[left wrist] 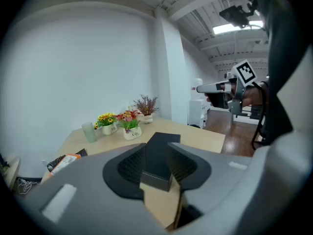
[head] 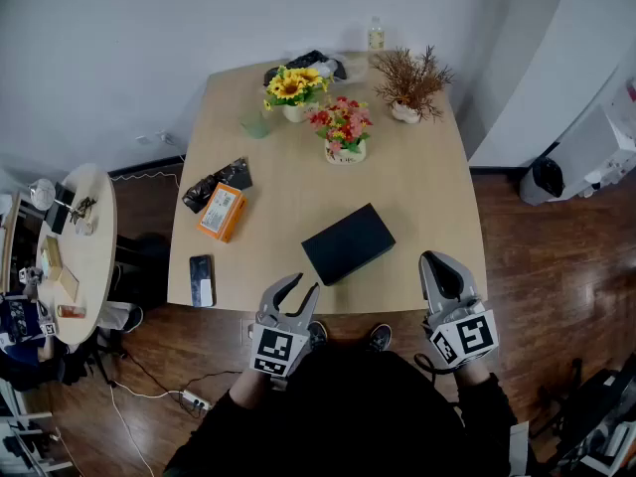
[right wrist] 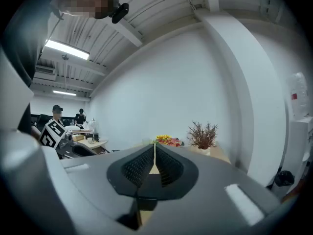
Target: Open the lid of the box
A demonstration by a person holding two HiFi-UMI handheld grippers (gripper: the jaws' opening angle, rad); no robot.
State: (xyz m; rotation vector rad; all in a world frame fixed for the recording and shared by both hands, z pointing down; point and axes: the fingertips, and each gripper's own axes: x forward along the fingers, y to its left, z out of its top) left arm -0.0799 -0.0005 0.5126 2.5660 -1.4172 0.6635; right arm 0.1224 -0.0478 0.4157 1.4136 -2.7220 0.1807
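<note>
A flat black box lies closed on the wooden table, near its front edge. My left gripper hovers at that edge, just left of and short of the box's near corner, jaws apart with nothing between the pads. In the left gripper view the box shows through the gap of the left gripper, farther off on the table. My right gripper is at the front edge to the right of the box, jaws together. The right gripper view shows the right gripper shut and holding nothing.
Three flower pots stand at the far side: yellow, red, dried brown. An orange packet, a black pouch and a phone lie at the left. A cluttered round side table stands further left.
</note>
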